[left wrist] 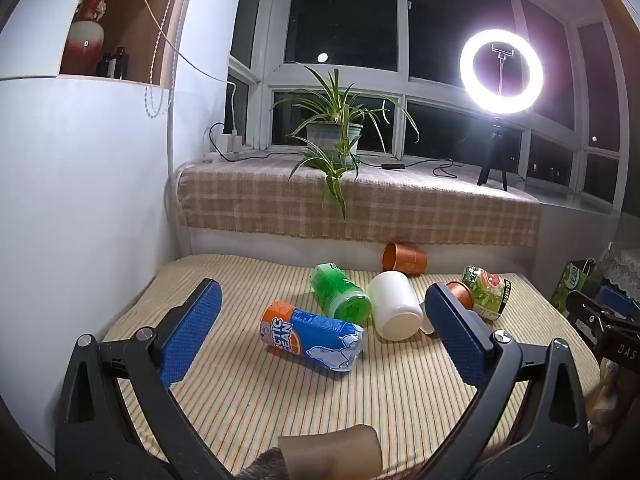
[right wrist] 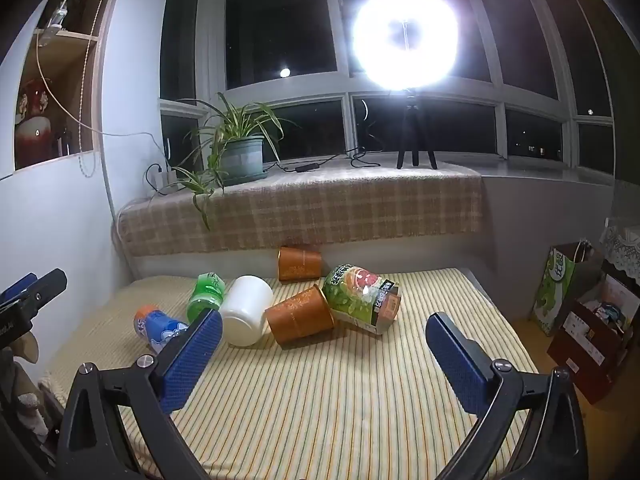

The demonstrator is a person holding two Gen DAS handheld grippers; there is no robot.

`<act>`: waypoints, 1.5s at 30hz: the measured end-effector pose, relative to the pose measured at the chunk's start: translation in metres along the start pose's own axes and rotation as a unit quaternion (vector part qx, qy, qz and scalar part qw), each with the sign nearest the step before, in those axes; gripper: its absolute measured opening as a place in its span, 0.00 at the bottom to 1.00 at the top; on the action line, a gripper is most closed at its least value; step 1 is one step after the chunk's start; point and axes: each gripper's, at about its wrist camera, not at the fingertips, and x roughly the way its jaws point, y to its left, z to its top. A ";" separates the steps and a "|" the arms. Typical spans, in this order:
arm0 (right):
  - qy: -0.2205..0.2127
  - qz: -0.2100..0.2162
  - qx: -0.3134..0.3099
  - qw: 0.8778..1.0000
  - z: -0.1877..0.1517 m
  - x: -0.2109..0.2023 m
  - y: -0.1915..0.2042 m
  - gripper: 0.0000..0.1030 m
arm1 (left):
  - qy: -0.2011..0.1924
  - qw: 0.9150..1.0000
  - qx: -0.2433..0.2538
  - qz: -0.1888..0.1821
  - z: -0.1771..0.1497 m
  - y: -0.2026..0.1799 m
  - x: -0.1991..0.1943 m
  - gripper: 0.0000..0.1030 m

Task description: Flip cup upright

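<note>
Several cups lie on their sides on the striped mat (left wrist: 240, 392) (right wrist: 320, 400). A white cup (left wrist: 394, 306) (right wrist: 246, 310) rests in the middle. Beside it lies an orange cup (right wrist: 300, 314), half hidden behind a finger in the left wrist view (left wrist: 460, 292). A second orange cup (left wrist: 404, 258) (right wrist: 300, 263) lies at the back by the ledge. My left gripper (left wrist: 324, 336) is open, short of the cups. My right gripper (right wrist: 324, 356) is open over bare mat, in front of the cups. Nothing sits between either pair of fingers.
A blue and orange package (left wrist: 312, 336) (right wrist: 158, 328), a green container (left wrist: 340, 290) (right wrist: 206, 292) and a green printed cup (left wrist: 486, 290) (right wrist: 362, 294) lie among the cups. Behind are a plaid ledge (left wrist: 360, 204), potted plant (left wrist: 334, 130) and ring light (left wrist: 501, 71). Bags (right wrist: 560, 292) stand right.
</note>
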 end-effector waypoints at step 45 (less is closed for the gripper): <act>0.006 0.000 -0.003 1.000 0.003 0.021 0.003 1.00 | 0.003 1.000 -0.002 0.002 0.000 -0.001 0.012 1.00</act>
